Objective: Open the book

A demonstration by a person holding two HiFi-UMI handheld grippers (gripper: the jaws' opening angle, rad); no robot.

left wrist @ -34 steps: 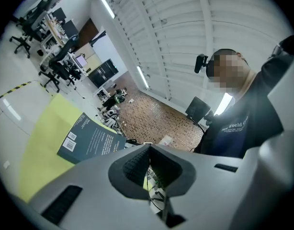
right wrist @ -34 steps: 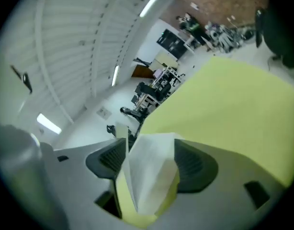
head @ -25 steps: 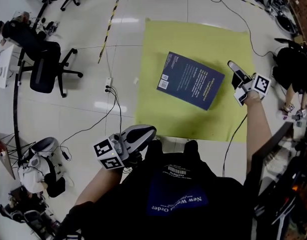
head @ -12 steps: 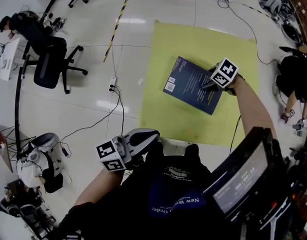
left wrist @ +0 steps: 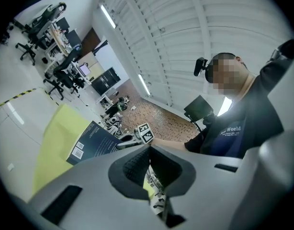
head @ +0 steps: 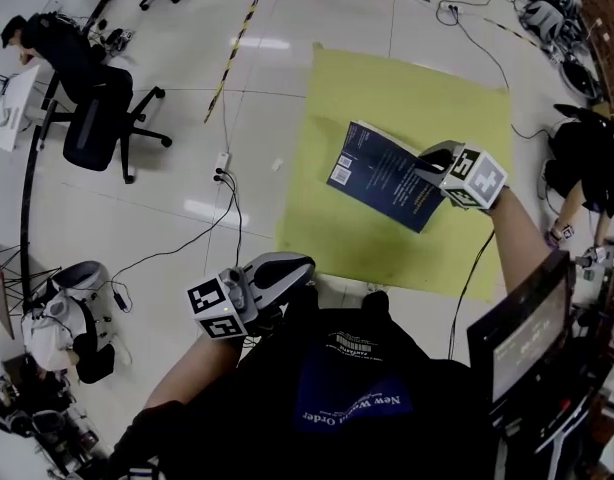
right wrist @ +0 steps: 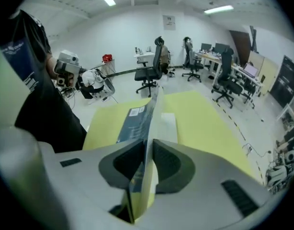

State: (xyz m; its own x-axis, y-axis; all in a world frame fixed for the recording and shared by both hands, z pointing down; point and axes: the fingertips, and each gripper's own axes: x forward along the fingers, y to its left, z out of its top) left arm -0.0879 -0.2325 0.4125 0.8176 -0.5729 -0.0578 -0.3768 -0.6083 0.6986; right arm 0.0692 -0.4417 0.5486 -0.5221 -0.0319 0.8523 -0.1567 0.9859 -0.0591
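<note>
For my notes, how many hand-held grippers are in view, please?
2. Left hand-held gripper: beside the person's torso, off the mat. Right hand-held gripper: jaws closing on the book's cover.

The left claw (head: 292,268) is held level close before the trunk on a bent left forearm (head: 202,368), with its jaws set together and nothing between them. The right arm (head: 517,238) is stretched forward, and the right claw (head: 424,164) is tilted downward, its jaws being closed on the edge of the book (head: 382,173).
</note>
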